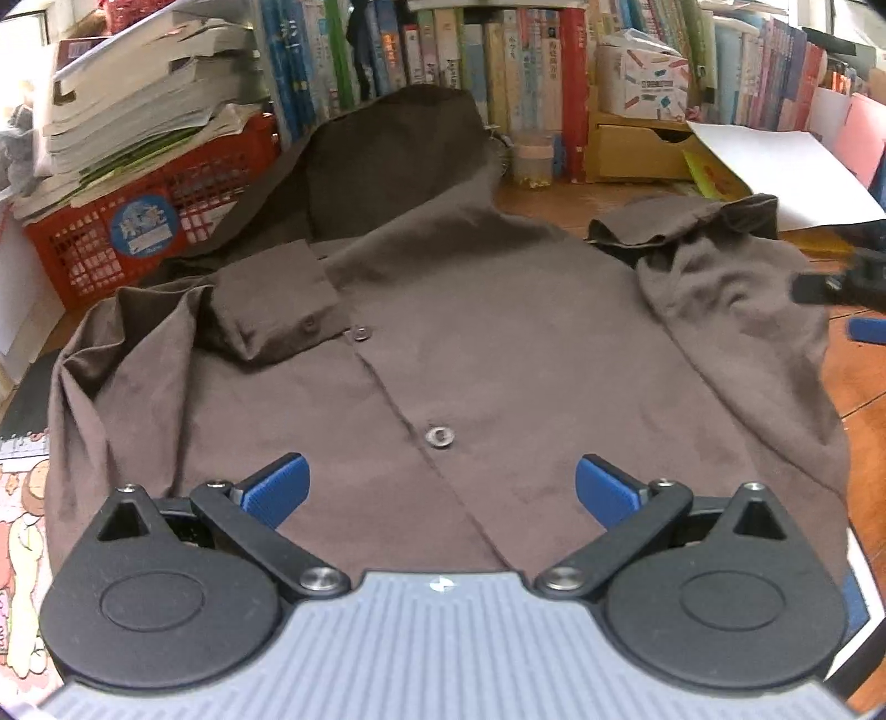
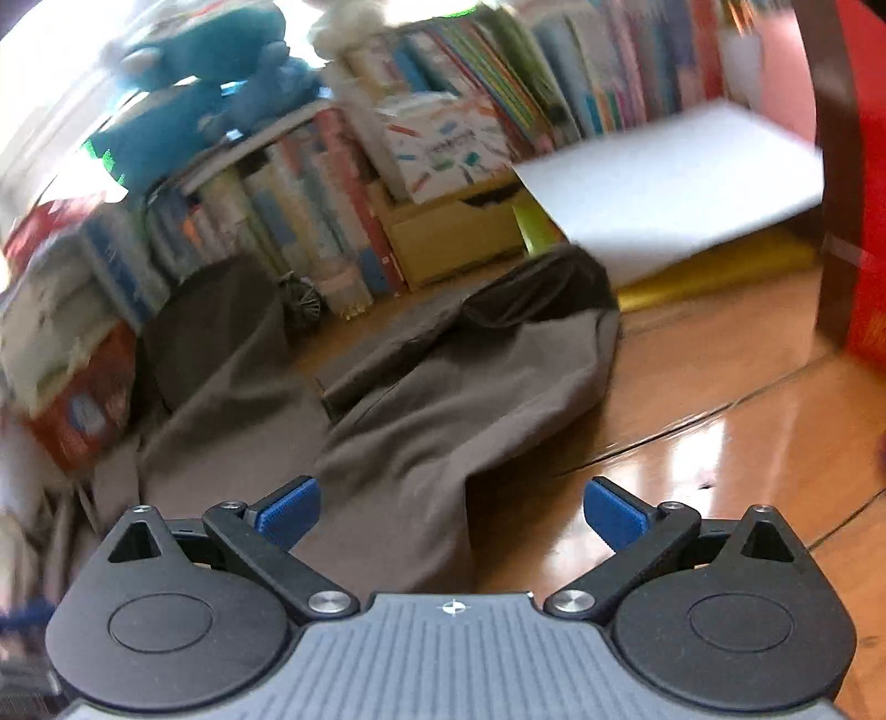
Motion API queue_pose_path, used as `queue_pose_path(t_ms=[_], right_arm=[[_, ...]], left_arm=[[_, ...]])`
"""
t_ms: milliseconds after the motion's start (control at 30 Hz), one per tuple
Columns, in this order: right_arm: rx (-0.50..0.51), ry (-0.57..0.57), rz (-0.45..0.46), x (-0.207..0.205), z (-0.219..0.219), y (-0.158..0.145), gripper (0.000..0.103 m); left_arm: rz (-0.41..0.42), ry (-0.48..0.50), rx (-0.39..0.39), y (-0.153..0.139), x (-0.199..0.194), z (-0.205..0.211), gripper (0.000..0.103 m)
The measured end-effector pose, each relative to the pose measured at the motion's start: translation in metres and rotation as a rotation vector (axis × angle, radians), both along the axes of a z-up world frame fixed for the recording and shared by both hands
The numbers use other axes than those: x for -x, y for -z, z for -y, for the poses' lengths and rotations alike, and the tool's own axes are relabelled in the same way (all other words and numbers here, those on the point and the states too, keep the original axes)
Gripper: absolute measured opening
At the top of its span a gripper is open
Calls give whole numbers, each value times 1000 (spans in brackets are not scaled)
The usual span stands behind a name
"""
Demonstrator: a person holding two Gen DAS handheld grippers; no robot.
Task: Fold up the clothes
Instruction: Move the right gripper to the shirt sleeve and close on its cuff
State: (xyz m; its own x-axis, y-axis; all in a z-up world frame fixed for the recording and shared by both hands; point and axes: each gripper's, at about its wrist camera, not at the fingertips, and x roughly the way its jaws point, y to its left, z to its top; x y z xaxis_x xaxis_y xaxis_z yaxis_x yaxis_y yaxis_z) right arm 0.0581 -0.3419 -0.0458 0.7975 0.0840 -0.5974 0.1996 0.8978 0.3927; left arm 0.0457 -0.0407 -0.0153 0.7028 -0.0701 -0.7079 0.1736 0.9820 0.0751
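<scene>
The left claw (image 1: 442, 487) stands wide open, its blue-padded fingers (image 1: 277, 490) spread apart above the lower front of the brown button-up shirt (image 1: 498, 354), gripping nothing. The right claw (image 2: 451, 512) is likewise spread wide and empty; one blue pad sits over the shirt's right sleeve (image 2: 443, 399), the other over the glossy wooden tabletop (image 2: 720, 443). The shirt lies front-up across the tabletop, its round metal snap button (image 1: 439, 436) near the placket, its left sleeve (image 1: 271, 299) folded inward over the chest. A red plastic lattice basket (image 1: 155, 221) beside the shirt holds stacked papers and booklets (image 1: 138, 94). An open-fronted yellow cardboard box (image 1: 637, 149) stands near the row of upright books (image 1: 443, 50); its contents cannot be made out.
</scene>
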Motion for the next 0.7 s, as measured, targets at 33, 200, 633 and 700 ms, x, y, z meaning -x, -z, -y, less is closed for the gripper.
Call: queue_pose_path(t_ms=[33,200,633,700], right_arm=[[-22,15,-19,-7,3,2,99],[-99,38,-36,-24,10,9,95],[-26,20,-39,-45,0,20,27],[4,16,-45,-49,-5,21,21]], left_arm=[[-1,2,-2,-1,1,0,103],[85,-99,-150,-12,12,-28,103],[11,-290,222,-25,5,-172,101],[14,-166,244,-27,2,-134,102]])
